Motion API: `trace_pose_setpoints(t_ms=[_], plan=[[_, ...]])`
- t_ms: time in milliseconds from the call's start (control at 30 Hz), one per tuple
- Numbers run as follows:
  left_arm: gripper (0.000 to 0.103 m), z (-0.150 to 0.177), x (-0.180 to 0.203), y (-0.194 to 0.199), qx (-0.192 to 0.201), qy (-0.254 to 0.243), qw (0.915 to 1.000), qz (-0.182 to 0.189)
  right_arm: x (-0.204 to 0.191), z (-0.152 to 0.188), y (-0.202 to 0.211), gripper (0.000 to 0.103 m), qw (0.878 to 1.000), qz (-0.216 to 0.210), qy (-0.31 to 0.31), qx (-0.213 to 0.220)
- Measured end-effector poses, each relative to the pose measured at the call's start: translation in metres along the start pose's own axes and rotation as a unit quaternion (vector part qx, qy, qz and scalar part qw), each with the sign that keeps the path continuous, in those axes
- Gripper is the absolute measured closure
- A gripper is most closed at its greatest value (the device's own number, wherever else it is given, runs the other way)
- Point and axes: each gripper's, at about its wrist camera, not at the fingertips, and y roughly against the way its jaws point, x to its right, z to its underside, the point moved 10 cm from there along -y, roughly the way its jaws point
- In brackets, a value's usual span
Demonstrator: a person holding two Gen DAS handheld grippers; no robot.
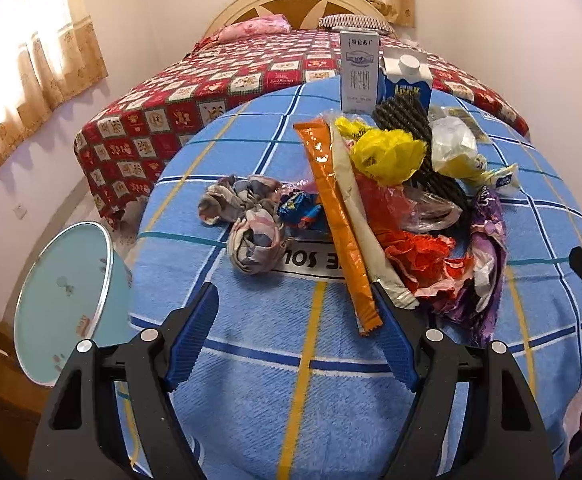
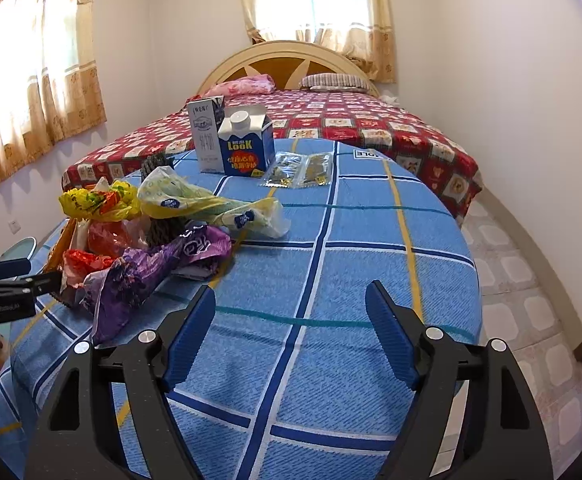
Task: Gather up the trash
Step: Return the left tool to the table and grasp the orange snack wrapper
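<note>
A pile of trash lies on the blue checked tablecloth (image 1: 251, 360): a long orange wrapper (image 1: 339, 224), a yellow bag (image 1: 387, 154), red wrappers (image 1: 419, 252), a purple wrapper (image 1: 487, 240), crumpled patterned cloth (image 1: 247, 216). Two milk cartons stand behind, a white one (image 1: 359, 72) and a blue one (image 1: 407, 80). My left gripper (image 1: 295, 304) is open, just before the pile, its right finger beside the orange wrapper's near end. My right gripper (image 2: 291, 308) is open and empty over bare cloth, right of the purple wrapper (image 2: 151, 268). The blue carton (image 2: 245, 144) and clear sachets (image 2: 299, 168) lie ahead.
A bed with a red patterned cover (image 2: 371, 128) stands behind the table. A round teal glass-topped stool (image 1: 63, 304) stands left of the table. The tiled floor (image 2: 523, 300) lies to the right. The left gripper shows at the right wrist view's left edge (image 2: 7, 284).
</note>
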Motion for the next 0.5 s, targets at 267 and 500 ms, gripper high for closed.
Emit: trace_pose_setpoints(t_ms=[267, 500], plan=[[0.028, -0.007, -0.003, 0.019, 0.022, 0.004, 0.9998, -0.001, 0.006, -0.001, 0.003, 0.025, 1.0, 0.008, -0.009, 0.008], [0.028, 0.0, 0.022, 0.014, 0.015, -0.017, 0.9996, 0.016, 0.017, 0.002, -0.001, 0.025, 1.0, 0.019, -0.018, 0.002]])
